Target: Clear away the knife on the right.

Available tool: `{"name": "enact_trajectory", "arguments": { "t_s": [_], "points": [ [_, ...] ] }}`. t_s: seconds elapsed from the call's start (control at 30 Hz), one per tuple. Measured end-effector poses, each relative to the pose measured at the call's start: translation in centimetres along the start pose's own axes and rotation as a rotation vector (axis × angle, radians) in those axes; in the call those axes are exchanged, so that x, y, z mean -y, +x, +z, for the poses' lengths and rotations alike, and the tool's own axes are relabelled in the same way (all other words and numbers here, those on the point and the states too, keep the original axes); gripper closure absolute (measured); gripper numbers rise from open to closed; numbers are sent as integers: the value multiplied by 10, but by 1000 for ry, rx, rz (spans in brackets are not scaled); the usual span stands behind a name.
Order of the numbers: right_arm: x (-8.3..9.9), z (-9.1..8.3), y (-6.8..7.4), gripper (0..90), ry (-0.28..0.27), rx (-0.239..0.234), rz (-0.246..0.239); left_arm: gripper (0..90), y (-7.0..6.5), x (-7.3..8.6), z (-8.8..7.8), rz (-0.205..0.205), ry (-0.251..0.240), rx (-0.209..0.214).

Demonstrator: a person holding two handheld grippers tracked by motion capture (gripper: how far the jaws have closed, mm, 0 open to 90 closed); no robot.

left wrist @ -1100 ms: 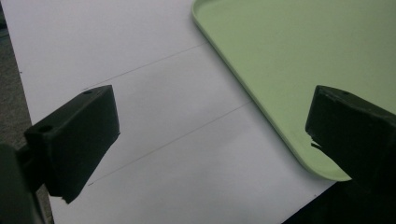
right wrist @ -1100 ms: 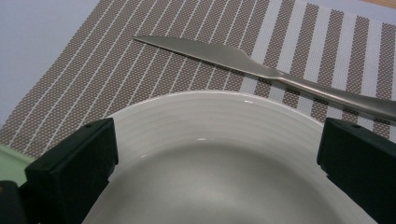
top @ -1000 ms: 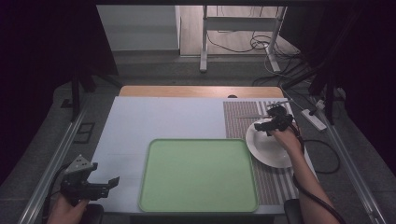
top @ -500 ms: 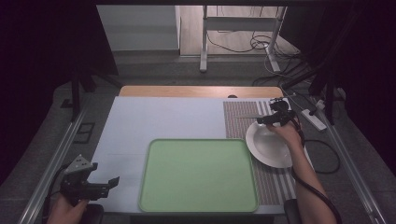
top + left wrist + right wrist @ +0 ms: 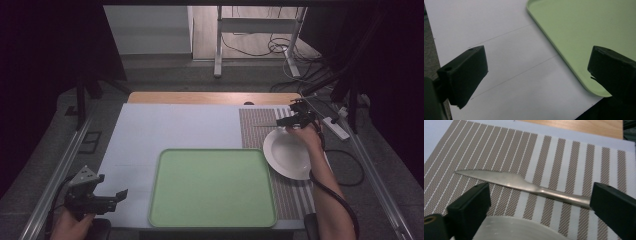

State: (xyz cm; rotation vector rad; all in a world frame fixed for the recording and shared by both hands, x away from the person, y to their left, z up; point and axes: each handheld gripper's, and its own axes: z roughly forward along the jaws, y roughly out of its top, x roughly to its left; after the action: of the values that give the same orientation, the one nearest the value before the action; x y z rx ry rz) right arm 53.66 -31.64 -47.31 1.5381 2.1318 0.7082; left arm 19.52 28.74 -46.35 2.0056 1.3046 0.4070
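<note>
left gripper: 7 o'clock, jaws wide, empty | right gripper: 2 o'clock, jaws wide, over knife beside plate

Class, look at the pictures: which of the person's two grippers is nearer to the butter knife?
Right. The right gripper hovers at the knife on the striped placemat; the left gripper sits at the table's near left corner, beyond the green tray.

Your left gripper sits low at the near left, held in your left hand, its jaws spread wide apart. Your right forearm reaches forward along the right side, and your right hand holds the right gripper at the far end, jaws also wide open.
</note>
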Motion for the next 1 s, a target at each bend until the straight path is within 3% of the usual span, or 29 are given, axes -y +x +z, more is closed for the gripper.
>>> {"name": "enact_trajectory", "arguments": {
  "t_s": [0.2, 0.47, 0.8, 1.0],
  "points": [
    [-7, 0, -9, 363, -3, 5, -14, 30, 0, 0, 0, 2, 2, -1],
    [-10, 13, -25, 884, 63, -27, -6, 30, 0, 0, 0, -2, 2, 1],
    [-4, 35, -41, 900, 95, 58, -23, 30, 1, 0, 0, -3, 1, 2],
    [2, 28, -51, 900, 136, 46, 2, 30, 0, 0, 0, 0, 1, 0]
  ]
}}
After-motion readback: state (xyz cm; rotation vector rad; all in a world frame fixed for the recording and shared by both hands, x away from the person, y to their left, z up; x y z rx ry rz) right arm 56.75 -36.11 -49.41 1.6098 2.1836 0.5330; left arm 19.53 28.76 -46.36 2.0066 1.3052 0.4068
